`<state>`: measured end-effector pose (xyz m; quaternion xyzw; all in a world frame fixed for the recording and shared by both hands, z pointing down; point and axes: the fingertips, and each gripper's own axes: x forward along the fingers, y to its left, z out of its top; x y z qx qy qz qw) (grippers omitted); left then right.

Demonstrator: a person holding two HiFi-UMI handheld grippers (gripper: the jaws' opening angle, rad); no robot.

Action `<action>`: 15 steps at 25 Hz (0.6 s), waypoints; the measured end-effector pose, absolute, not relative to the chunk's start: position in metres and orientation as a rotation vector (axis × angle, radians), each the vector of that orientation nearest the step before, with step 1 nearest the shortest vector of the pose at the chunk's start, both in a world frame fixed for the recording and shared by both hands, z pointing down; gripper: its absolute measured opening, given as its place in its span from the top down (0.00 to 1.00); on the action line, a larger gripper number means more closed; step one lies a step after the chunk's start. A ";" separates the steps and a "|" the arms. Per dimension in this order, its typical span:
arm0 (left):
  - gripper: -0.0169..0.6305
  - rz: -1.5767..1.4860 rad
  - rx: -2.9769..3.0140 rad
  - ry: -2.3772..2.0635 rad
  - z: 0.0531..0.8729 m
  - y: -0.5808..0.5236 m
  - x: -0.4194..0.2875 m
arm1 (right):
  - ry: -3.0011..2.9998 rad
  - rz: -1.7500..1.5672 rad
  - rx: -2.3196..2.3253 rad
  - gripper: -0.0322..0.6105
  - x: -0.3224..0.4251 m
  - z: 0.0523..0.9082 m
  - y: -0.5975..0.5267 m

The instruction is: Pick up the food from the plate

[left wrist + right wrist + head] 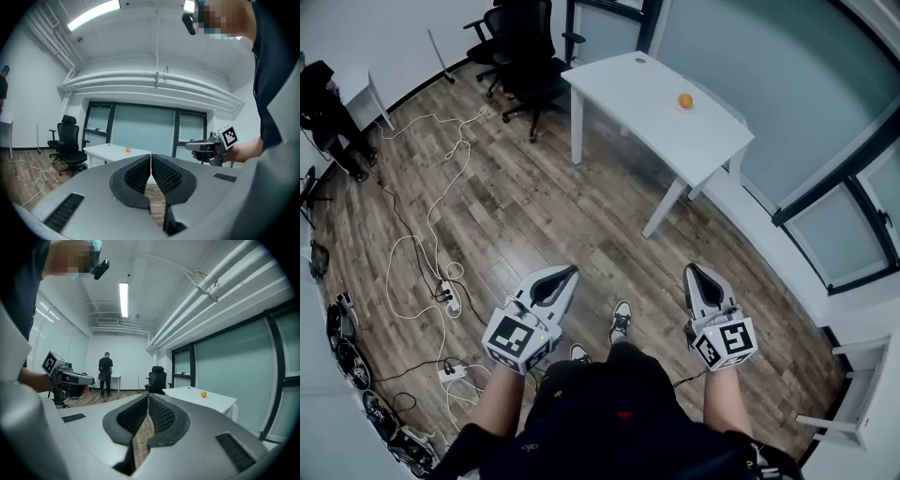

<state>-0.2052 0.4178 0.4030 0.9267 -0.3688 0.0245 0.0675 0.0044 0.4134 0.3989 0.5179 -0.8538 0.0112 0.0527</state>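
Above the wood floor [534, 216], the left gripper [569, 273] and right gripper [690, 270] are both closed with nothing between their jaws. Well ahead, the orange food [685, 99] sits on a plate [678, 108] on the white worktop [628, 89].

The left claw [570, 271] and right claw [690, 270] are grey shells with black ribbed pads [136, 176], each bearing a cube [517, 339] of black-and-white square markers. The person wears a black top [609, 412] and pale sneakers [621, 319].
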 end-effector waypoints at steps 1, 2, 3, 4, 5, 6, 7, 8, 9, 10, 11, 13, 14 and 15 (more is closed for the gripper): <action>0.94 0.078 2.791 -1.116 0.402 0.412 -0.206 | -2.601 0.038 1.568 0.91 0.003 0.400 0.407; 0.94 0.080 2.788 -1.122 0.402 0.406 -0.206 | -2.607 0.042 1.563 0.91 0.002 0.401 0.400; 0.94 0.083 2.784 -1.129 0.402 0.400 -0.207 | -2.613 0.046 1.558 0.91 0.002 0.402 0.392; 0.94 0.086 2.781 -1.135 0.402 0.393 -0.206 | -2.619 0.049 1.554 0.91 0.002 0.403 0.384; 0.94 0.090 2.780 -1.140 0.402 0.386 -0.206 | -2.623 0.053 1.550 0.90 0.003 0.404 0.376; 0.94 0.096 2.783 -1.145 0.401 0.378 -0.204 | -2.627 0.054 1.548 0.91 0.004 0.404 0.367; 0.94 0.103 2.787 -1.151 0.400 0.369 -0.203 | -2.632 0.053 1.545 0.90 0.006 0.405 0.357; 0.94 0.110 2.789 -1.160 0.400 0.359 -0.201 | -2.636 0.050 1.540 0.90 0.009 0.405 0.348; 0.94 0.115 2.790 -1.169 0.400 0.348 -0.199 | -2.639 0.047 1.536 0.91 0.012 0.406 0.337; 0.94 0.116 2.789 -1.180 0.400 0.337 -0.196 | -2.642 0.047 1.534 0.91 0.017 0.406 0.326; 0.94 0.115 2.786 -1.190 0.399 0.325 -0.193 | -2.642 0.050 1.535 0.91 0.023 0.407 0.314; 0.94 0.119 2.781 -1.207 0.396 0.300 -0.184 | -2.646 0.058 1.545 0.91 0.036 0.407 0.288; 0.94 0.125 2.779 -1.214 0.395 0.288 -0.180 | -2.650 0.062 1.551 0.90 0.042 0.407 0.276; 0.94 0.136 2.773 -1.221 0.393 0.277 -0.176 | -2.653 0.064 1.557 0.90 0.048 0.406 0.264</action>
